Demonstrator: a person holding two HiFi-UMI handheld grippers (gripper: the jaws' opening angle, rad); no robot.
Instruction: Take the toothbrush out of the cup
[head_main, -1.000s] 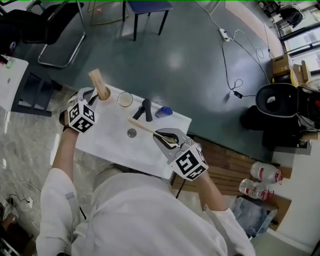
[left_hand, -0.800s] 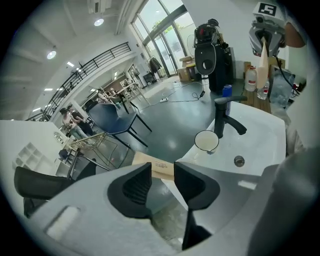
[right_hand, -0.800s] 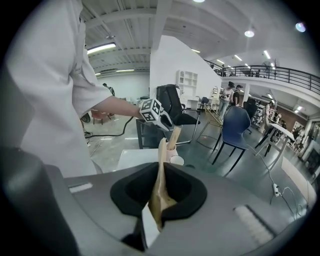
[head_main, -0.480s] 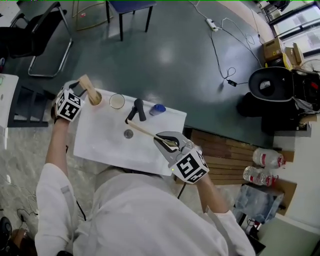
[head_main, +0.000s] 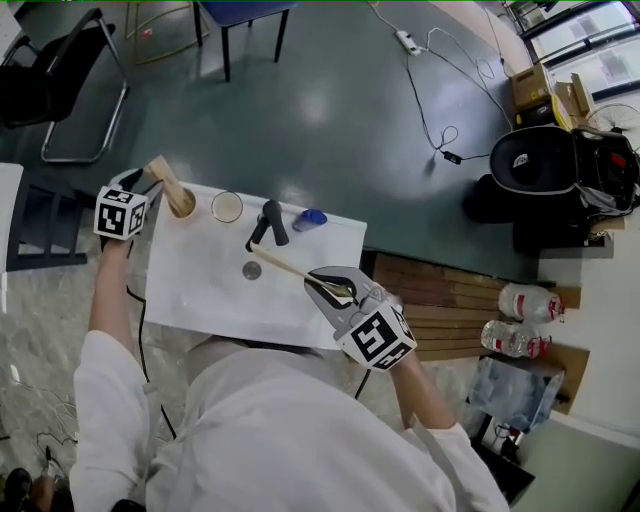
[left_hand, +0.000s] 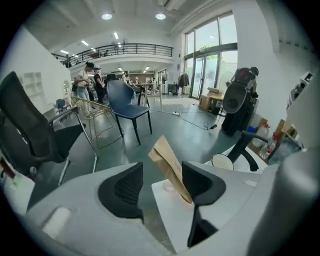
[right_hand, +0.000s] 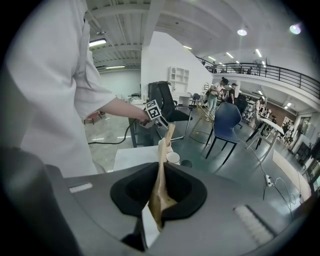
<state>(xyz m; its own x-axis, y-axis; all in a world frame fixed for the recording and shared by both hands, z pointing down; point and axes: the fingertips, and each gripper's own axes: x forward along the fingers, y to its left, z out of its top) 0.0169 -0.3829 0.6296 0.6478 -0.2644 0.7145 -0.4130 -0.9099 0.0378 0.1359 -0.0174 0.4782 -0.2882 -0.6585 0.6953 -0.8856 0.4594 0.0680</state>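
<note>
Left tool (left_hand: 162, 186) has drawn back off the table (head_main: 200, 295) corner, its jaws just opening, apart around a packet (left_hand: 170, 167); right tool (head_main: 338, 286) clamps the toothbrush (head_main: 280, 263) clear of the cup (head_main: 227, 207), so extraction seems done; next, lay it down.

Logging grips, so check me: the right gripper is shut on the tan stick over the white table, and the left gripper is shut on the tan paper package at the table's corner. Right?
Not the left gripper: the left gripper view shows its jaws apart, having just been opening, the tan paper package unclamped between them. The right gripper is shut on the tan stick.
</note>
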